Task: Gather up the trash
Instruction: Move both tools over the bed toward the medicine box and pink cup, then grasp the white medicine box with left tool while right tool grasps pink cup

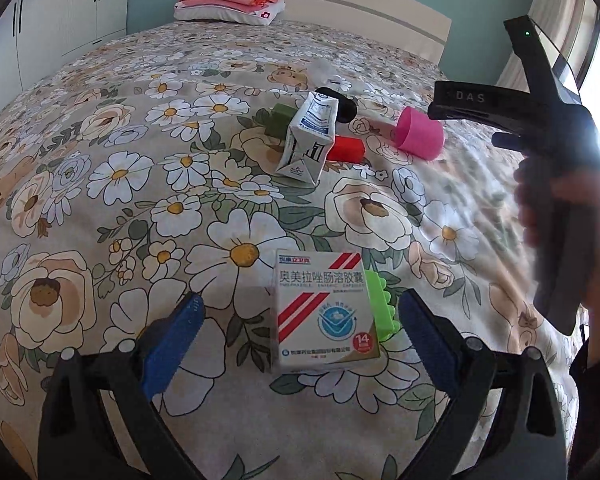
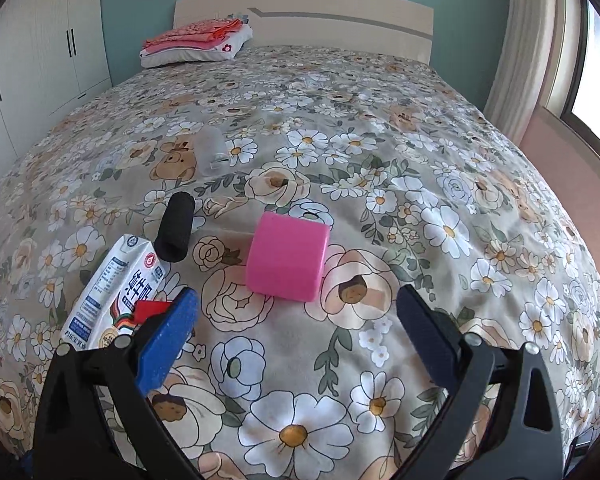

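A white medicine box with red stripes lies on the floral bedspread between the open fingers of my left gripper. A lime green toy brick lies against its right side. Farther off a crumpled milk carton stands, with a red block, a green block, a black cylinder and a pink cup on its side. My right gripper is open and empty, just in front of the pink cup. The milk carton is at its left, beside the black cylinder.
The bed fills both views. A clear plastic cup lies farther up the bed. Folded pink cloth on a pillow sits by the headboard. White wardrobes stand on the left, a curtain and window on the right.
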Demonstrator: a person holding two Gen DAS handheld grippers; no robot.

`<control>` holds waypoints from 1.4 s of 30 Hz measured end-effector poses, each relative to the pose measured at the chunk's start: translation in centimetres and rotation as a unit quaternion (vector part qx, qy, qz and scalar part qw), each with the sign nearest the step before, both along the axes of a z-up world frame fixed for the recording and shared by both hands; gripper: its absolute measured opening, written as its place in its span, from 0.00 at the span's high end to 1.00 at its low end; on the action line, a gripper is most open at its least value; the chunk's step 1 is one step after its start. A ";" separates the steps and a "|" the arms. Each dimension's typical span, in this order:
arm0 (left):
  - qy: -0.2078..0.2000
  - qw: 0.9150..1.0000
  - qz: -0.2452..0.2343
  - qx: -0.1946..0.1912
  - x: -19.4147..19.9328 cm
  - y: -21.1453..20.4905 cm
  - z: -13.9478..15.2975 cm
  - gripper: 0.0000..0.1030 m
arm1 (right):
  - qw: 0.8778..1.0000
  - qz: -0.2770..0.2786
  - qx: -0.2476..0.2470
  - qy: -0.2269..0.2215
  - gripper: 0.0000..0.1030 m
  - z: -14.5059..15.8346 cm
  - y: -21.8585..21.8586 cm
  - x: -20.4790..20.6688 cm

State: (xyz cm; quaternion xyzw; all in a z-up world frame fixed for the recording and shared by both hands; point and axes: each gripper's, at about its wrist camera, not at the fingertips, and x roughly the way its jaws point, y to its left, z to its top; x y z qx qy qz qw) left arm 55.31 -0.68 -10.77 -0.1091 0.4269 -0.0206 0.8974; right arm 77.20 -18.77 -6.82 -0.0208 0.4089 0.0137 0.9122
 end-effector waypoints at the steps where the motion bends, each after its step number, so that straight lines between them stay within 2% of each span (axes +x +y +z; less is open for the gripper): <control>1: 0.001 1.000 0.000 0.000 0.3 0.1 -0.2 0.08 | 1.000 -0.006 0.009 0.006 0.07 -0.6 0.0 1.3; 3: 0.009 1.000 -0.001 -0.006 0.9 0.4 -0.8 0.19 | 0.999 -0.027 0.020 0.021 0.07 -1.9 -0.2 3.8; 6: 0.014 1.000 -0.004 -0.016 1.4 0.7 -1.5 0.26 | 0.997 -0.050 0.036 0.045 0.07 -3.8 -0.5 6.4; 10: 0.009 1.000 -0.007 -0.023 1.4 1.2 -1.5 0.38 | 0.994 -0.062 0.059 0.065 0.07 -5.6 -1.0 7.7; 11: 0.009 1.000 -0.007 -0.022 1.5 1.4 -1.6 0.45 | 0.994 -0.063 0.055 0.068 0.08 -6.0 -0.9 7.9; 12: 0.012 1.000 -0.008 -0.020 1.6 1.5 -1.7 0.52 | 0.994 -0.064 0.053 0.070 0.12 -6.4 -1.0 8.1; 13: 0.015 1.000 -0.009 -0.018 1.7 1.6 -1.8 0.53 | 0.993 -0.064 0.052 0.078 0.20 -6.8 -1.0 8.4; 15: 0.013 0.999 -0.014 -0.025 1.5 1.9 -1.7 0.54 | 0.993 -0.066 0.053 0.080 0.25 -7.2 -1.2 8.6; 16: 0.011 0.999 -0.014 -0.027 1.5 2.1 -1.6 0.54 | 0.994 -0.064 0.049 0.076 0.32 -7.2 -1.1 8.5; 17: 0.007 1.000 -0.013 -0.024 1.5 2.2 -1.5 0.55 | 0.995 -0.058 0.045 0.073 0.45 -7.1 -0.9 8.4; 21: -0.003 1.000 -0.008 0.000 1.3 2.5 -1.0 0.56 | 0.996 -0.052 0.040 0.064 0.47 -6.2 -0.9 7.9; 29: -0.027 0.999 -0.006 0.025 -0.8 2.6 2.2 0.56 | 0.997 -0.048 0.046 0.033 0.47 -1.5 -2.2 4.6; 42: -0.095 0.994 -0.004 0.051 -8.3 2.0 12.8 0.56 | 0.998 -0.020 0.046 -0.037 0.47 12.6 -2.3 -6.9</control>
